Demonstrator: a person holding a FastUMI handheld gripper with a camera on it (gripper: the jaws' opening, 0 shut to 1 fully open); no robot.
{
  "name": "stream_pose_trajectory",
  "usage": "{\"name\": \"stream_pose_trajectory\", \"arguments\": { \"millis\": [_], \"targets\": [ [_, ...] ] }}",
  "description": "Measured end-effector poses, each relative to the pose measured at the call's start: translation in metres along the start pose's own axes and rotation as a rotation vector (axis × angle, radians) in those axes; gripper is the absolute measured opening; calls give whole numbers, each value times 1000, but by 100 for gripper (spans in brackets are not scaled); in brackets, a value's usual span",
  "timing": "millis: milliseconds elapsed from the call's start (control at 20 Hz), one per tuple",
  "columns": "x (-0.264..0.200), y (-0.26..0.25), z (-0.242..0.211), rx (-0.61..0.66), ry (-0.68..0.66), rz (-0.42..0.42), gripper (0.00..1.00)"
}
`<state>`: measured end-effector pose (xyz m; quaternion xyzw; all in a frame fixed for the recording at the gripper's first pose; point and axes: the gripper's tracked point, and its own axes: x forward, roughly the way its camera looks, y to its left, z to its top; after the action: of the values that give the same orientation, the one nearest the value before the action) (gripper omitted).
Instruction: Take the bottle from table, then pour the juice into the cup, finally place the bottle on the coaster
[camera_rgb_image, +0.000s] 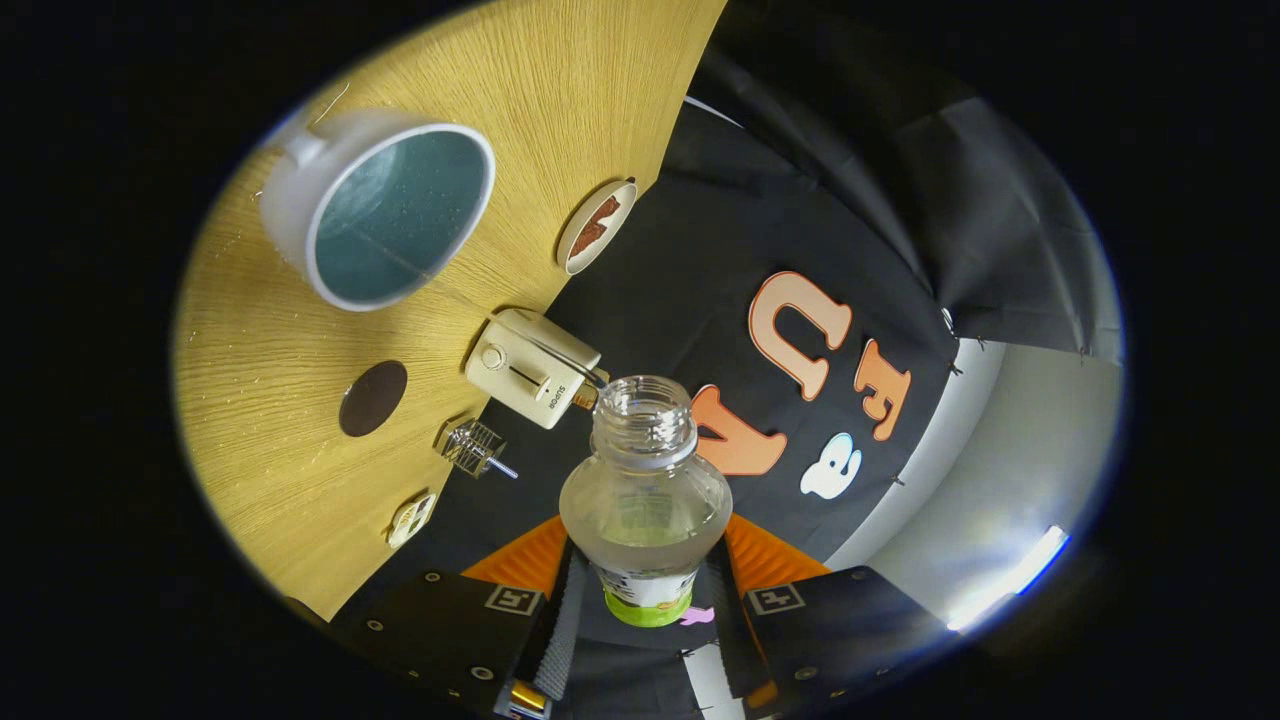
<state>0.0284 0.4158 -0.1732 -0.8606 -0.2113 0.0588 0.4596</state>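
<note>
The open-mouthed bottle (645, 490) sits clamped between the gripper (645, 570) fingers, both pressing its sides, mouth pointing ahead, held off the wooden table (260, 440). Far left stands the cup (385, 215); nearer, the dark coaster (372, 398) lies flat.

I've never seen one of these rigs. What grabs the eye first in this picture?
First, the clear open bottle, clamped between the fingers of the tool and lifted clear of the table. Then the big white cup with a teal inside, standing on the wooden table beyond the fingers. Between cup and bottle sit a dark round coaster and a small cream toaster.
</note>
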Motion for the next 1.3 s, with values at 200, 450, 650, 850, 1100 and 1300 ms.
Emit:
{"name": "stream_pose_trajectory", "arguments": {
  "millis": [200,450,650,850,1100,1300],
  "targets": [
    [-2,-1,2,-9,-7,-12,60],
    [-1,0,2,-27,-16,-10,59],
    [-1,-1,0,-28,-12,-14,60],
    [-3,0,1,-13,-9,-8,60],
    [-8,18,2,97,6,43,60],
    [-7,33,2,291,40,100,60]
  ]
}}
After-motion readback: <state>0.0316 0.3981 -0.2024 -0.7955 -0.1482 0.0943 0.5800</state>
